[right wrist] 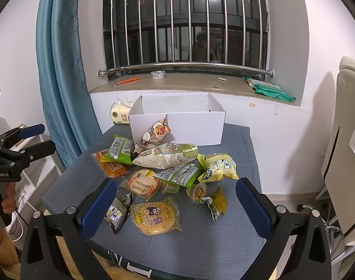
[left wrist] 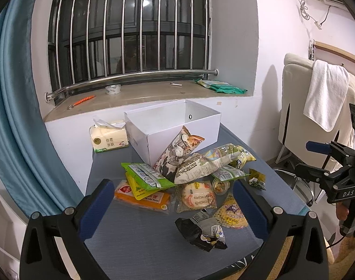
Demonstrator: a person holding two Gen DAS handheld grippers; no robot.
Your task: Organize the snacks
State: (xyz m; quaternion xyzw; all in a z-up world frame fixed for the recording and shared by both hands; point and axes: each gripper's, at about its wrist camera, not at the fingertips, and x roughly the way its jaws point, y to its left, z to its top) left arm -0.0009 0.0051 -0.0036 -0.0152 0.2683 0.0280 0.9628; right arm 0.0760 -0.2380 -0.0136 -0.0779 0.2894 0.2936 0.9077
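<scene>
Several snack packets lie in a pile on a grey table (left wrist: pixel 135 240) (right wrist: pixel 224 235) in front of an open, empty white box (left wrist: pixel 177 126) (right wrist: pixel 177 126). A tall printed bag (left wrist: pixel 177 149) (right wrist: pixel 154 135) leans on the box. A round yellow packet (right wrist: pixel 155 215) (left wrist: pixel 231 214) and a black crumpled packet (left wrist: pixel 200 232) (right wrist: pixel 117 212) lie nearest. My left gripper (left wrist: pixel 173 207) is open and empty above the near table edge. My right gripper (right wrist: pixel 177 207) is open and empty, also over the near edge.
A tissue pack (left wrist: pixel 108 137) (right wrist: pixel 120 113) sits left of the box. A window sill (left wrist: pixel 154 93) behind holds tape, an orange tool and green packets (left wrist: pixel 220 86). A blue curtain (left wrist: pixel 16 116) hangs left; a chair with a towel (left wrist: pixel 324 93) stands right.
</scene>
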